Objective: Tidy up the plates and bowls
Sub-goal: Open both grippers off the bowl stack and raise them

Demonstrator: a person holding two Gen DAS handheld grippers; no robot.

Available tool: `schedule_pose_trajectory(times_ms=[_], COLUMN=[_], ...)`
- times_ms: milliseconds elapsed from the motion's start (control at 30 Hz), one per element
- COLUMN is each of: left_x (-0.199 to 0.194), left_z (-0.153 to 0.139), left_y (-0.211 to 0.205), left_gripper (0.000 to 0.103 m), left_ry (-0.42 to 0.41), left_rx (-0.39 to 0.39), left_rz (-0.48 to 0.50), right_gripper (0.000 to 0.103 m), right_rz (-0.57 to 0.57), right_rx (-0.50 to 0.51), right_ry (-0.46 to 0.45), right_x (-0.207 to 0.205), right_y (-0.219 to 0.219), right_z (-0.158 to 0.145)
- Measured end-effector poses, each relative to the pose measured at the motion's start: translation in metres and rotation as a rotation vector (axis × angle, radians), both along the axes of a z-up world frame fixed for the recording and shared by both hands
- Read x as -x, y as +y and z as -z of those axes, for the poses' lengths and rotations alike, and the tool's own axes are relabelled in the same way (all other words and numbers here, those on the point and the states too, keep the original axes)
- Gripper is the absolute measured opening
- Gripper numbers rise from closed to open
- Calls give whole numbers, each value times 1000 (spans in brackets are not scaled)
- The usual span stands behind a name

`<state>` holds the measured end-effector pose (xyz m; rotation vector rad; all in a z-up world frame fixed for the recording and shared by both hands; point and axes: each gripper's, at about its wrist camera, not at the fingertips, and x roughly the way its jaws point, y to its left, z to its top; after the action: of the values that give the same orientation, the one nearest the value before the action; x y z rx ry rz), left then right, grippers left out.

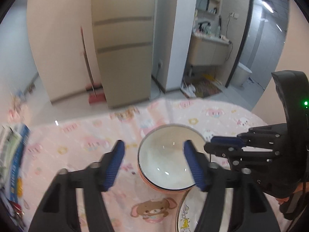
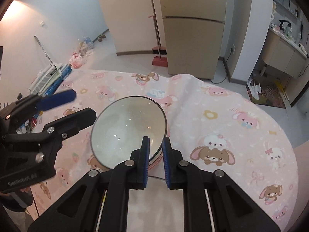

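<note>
A white bowl (image 1: 166,160) with a dark rim and pink outside sits on the pink cartoon tablecloth (image 1: 81,154); it also shows in the right wrist view (image 2: 125,129). My left gripper (image 1: 154,164) is open and empty, its fingers hovering either side of the bowl's left half. My right gripper (image 2: 155,162) is closed on the bowl's near right rim, one finger inside and one outside. A white plate (image 1: 185,214) with a cartoon print lies just in front of the bowl; in the right wrist view the plate (image 2: 154,203) lies under my right gripper.
A stack of books (image 2: 52,79) lies at the table's left edge. The round table's far edge (image 2: 173,75) drops to a tiled floor with a fridge (image 2: 193,29), a broom and dustpan (image 2: 159,56). The tablecloth's right side (image 2: 241,135) is bare.
</note>
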<state>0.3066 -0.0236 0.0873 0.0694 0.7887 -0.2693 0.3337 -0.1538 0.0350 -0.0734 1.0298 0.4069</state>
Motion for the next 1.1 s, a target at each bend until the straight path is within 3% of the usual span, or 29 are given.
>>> schedule_pose_trajectory(times_ms=[67,133,233,333,400,467,533,567,667,700,767,833,933,1100], left_x=[11,24,48,76,96,113,127,137,160,168,182,197,222,267], left_z=[-11,-25,-46,-66,-78,-90,-99,-105,-117,-123,-130,-138,-150,-169], left_y=[-3,-2,6,11,14,17,20,22,26,28,31,33,32,31], left_gripper=[68,71,91,91,91,91,98,103,103,103,103,103,103,103], left_ry=[-57,-114,-216,-342,-400,-444,-485,-523,-598,-621,-653,-689,-735,-762], left_rx=[-19,8,87,97,106,129,144,153,167,173,182,182,189,241], left_rz=[10,18,13,0,1,4,-1,-6,-9,-11,-12,-12,-5,29], right_gripper=[13,13,13,13,19,41,50,50,54,61,88,103,103,103], right_rz=[-2,-2,7,32,57,85,97,101,106,112,142,171,209,209], right_rx=[8,9,-20,-46,-52,-73,-104,-114,-127,-134,-159,-169,-169,-199], right_ry=[-52,-105,-181,-240,-278,-322,-381,-409,-487,-516,-599,-686,-777,-824], right_x=[12,25,40,55,67,80,98,106,133,142,164,186,211,245], right_y=[-3,-4,-8,-17,-26,-36,-46,-50,-60,-63,-72,-78,-84,-91], right_z=[-12,-27,-49,-67,-78,-89,-102,-108,-128,-134,-147,-159,-172,-191])
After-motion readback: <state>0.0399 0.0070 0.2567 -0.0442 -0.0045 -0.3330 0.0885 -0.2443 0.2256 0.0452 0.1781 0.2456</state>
